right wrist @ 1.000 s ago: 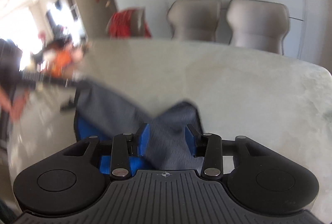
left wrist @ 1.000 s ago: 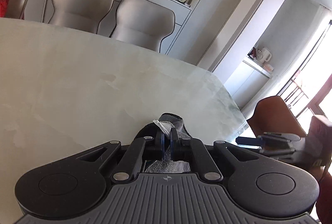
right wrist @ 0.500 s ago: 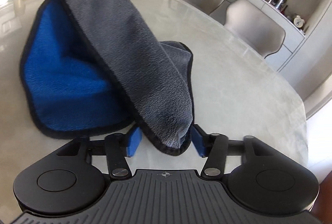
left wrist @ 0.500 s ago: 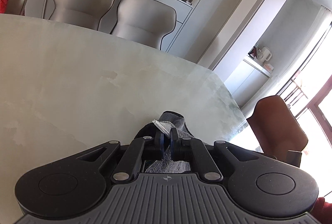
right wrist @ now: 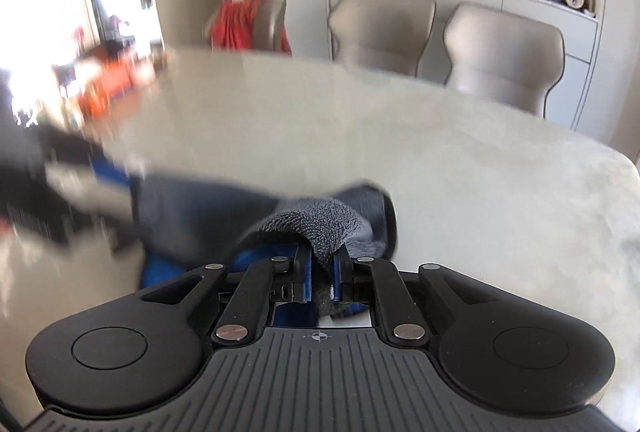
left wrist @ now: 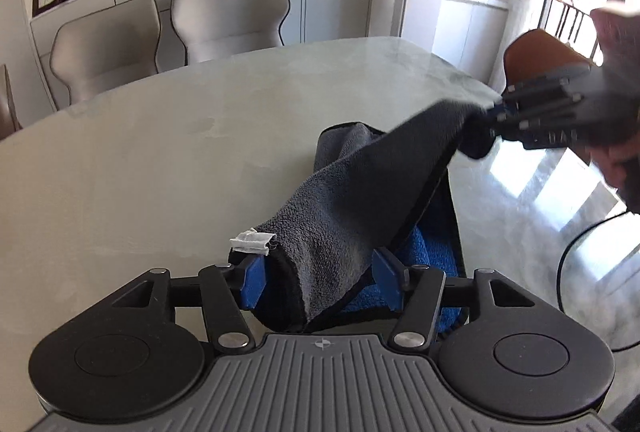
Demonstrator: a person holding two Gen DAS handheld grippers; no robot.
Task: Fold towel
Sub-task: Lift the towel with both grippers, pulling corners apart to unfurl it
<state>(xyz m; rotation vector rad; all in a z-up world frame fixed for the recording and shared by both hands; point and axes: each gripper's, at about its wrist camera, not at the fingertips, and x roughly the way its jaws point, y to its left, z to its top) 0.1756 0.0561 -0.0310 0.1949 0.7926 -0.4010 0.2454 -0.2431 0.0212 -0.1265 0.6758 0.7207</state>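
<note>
Fold barely begun: right gripper (right wrist: 322,272) clamped on towel (left wrist: 340,232) corner, lifted; left gripper (left wrist: 318,278) just opening, towel loose between its fingers.

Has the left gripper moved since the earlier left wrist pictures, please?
Yes. The left gripper has swung: the two grey chairs now sit upright at upper left, and its jaws have just been opening around the towel.

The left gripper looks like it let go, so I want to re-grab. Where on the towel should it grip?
Likely the black-bound corner by the white tag on the towel, which lies between the left gripper pads. Come straight in from this near side: the right gripper holds the other corner, so the edge is raised.
</note>
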